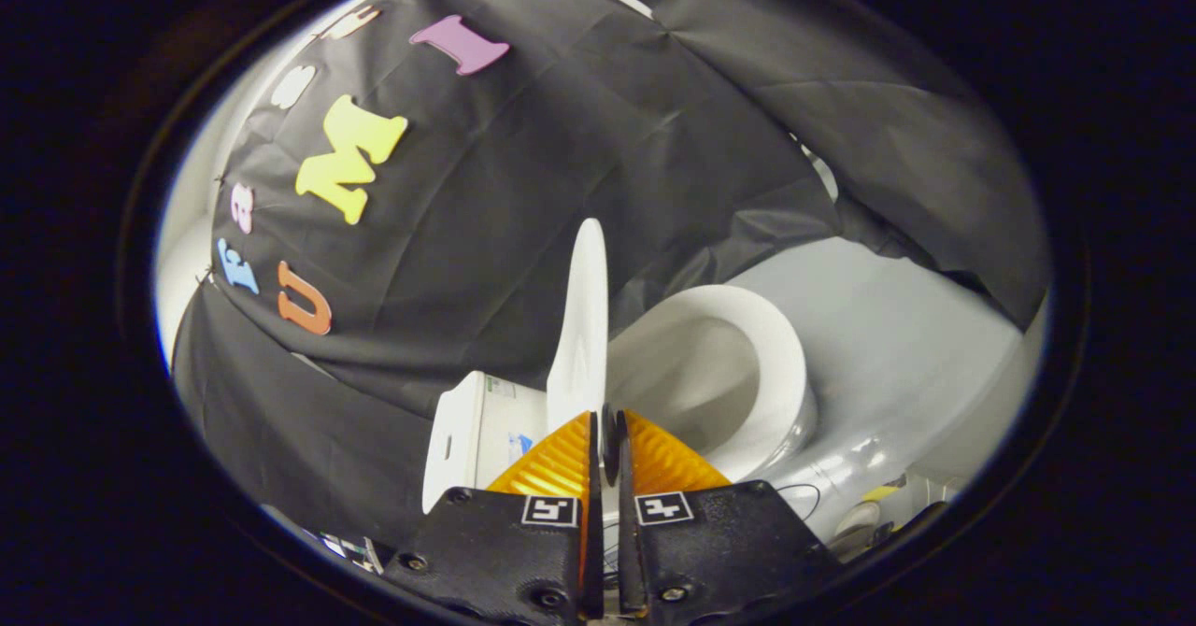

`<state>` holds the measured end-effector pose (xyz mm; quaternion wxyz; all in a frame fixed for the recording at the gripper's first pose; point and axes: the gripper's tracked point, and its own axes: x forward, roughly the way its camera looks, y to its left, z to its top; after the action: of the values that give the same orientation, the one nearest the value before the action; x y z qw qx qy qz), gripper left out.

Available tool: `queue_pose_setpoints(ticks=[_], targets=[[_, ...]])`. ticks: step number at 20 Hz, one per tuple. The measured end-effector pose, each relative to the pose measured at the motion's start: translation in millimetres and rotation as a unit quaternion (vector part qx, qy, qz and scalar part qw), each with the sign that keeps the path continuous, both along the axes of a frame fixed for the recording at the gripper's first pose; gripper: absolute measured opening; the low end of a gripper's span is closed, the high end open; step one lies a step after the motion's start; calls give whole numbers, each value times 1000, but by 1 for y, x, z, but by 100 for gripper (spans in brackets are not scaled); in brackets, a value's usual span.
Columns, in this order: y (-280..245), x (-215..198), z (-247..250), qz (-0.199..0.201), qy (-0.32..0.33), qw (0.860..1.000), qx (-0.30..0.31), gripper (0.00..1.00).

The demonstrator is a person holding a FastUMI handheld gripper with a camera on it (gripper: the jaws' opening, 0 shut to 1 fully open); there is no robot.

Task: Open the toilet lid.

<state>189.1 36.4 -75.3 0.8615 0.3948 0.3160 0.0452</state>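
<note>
Nearest, the gripper (pixel 607 439) has its two orange fingers (pixel 556 462) drawn in to a narrow gap, and the rim of the toilet lid (pixel 581 327) runs down into that gap; both pads look to press on the lid's edge, one on each face, though the exact contact is partly hidden by the fingers themselves. The lid is seen edge-on, standing nearly upright just ahead of the fingers and rising beyond them, between the tank (pixel 476 430) on one side and the open bowl (pixel 719 383) on the other. By that pose the lid seems already raised most of the way, with little left but to lean it back toward the tank. It looks like a thin, stiff plastic shell: light, rigid enough not to bend under a pinch, but smooth and glossy, so a narrow grip on its edge could slip if pulled sideways. I judge the free rim, far from the hinge, is the sensible place to hold, as it gives the most leverage and needs little force; letting it drop against the tank could knock it hard. Counting: one gripper with two fingers, one lid, one bowl with its white seat ring, one tank. Beyond the bowl lies pale floor (pixel 897 327), and behind everything hangs the black cloth wall (pixel 579 140).
</note>
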Motion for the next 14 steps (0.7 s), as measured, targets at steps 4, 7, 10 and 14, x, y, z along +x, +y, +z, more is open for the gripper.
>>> queue_pose_setpoints(ticks=[4,7,10,14], targets=[[17,0,15,14,-8,999,-28,9],[33,0,29,22,-18,999,-40,9],[48,-3,39,27,-26,998,-53,10],[67,-2,52,25,-27,996,-78,11]])
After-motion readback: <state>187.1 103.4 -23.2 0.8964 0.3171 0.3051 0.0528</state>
